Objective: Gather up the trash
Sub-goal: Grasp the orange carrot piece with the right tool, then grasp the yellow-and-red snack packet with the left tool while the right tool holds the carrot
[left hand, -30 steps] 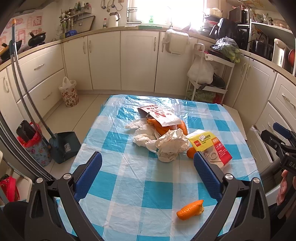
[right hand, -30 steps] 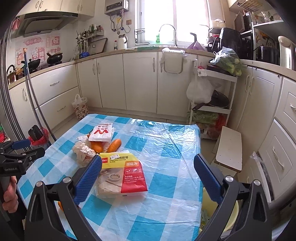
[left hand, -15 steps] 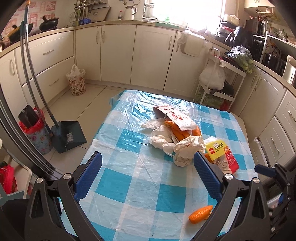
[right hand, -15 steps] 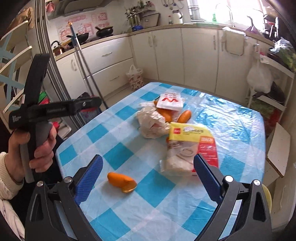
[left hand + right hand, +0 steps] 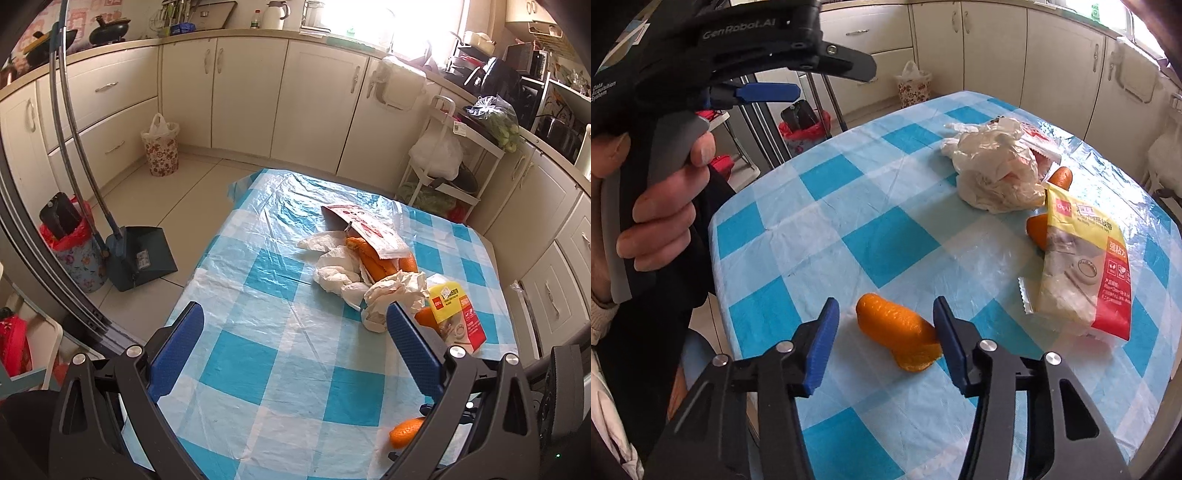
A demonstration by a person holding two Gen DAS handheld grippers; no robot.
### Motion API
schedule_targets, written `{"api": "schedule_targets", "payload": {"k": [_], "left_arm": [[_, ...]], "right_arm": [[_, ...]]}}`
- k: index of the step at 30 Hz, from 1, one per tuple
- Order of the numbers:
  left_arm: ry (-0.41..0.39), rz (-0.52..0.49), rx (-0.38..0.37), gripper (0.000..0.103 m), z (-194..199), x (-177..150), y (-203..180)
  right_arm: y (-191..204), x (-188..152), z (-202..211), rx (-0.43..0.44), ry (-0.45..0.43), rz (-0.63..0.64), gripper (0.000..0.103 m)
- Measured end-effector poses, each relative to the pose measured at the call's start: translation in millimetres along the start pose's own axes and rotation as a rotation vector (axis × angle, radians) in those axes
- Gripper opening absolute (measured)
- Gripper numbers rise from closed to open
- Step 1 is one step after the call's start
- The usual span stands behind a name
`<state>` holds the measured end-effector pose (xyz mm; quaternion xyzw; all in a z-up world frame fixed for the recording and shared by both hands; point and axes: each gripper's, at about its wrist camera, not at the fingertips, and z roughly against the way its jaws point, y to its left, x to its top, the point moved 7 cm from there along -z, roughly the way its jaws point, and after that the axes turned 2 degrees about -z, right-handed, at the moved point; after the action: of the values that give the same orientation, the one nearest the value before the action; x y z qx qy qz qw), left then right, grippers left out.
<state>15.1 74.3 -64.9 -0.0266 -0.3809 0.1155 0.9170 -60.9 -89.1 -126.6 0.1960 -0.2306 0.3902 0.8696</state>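
Nothing looks collected yet, as I judge it — the whole litter lies on the blue-and-white checked plastic-covered bench (image 5: pixel 886 236). My right gripper (image 5: pixel 884 334) has its jaws apart around the curled orange peel piece (image 5: pixel 897 334) near the bench's near edge, the right pad just touching it, not clamped. My left gripper (image 5: pixel 293 341) hangs above the bench, jaws wide and empty. Left to gather: the crumpled white paper wad (image 5: pixel 993 177), the yellow-and-red plastic packet (image 5: pixel 1086 266), more peel. Between peel and pile the cloth is bare — good room.
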Motion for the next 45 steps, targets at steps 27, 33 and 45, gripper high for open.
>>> {"api": "schedule_targets", "payload": {"k": [27,33,45], "left_arm": [[0.118,-0.154,-0.138,0.096,-26,-32,-49],[0.304,0.061,-0.41,0.096,-54,-52,-89],[0.403,0.292,-0.502,0.095,-112,-54,-142]], "right_arm": [[-67,1,77,-0.076,-0.207,-0.235,0.021],[-109,-16,103,-0.163,-0.263,-0.382,0.021],[-135,-28,124,-0.146,-0.33,-0.493,0.021]]}}
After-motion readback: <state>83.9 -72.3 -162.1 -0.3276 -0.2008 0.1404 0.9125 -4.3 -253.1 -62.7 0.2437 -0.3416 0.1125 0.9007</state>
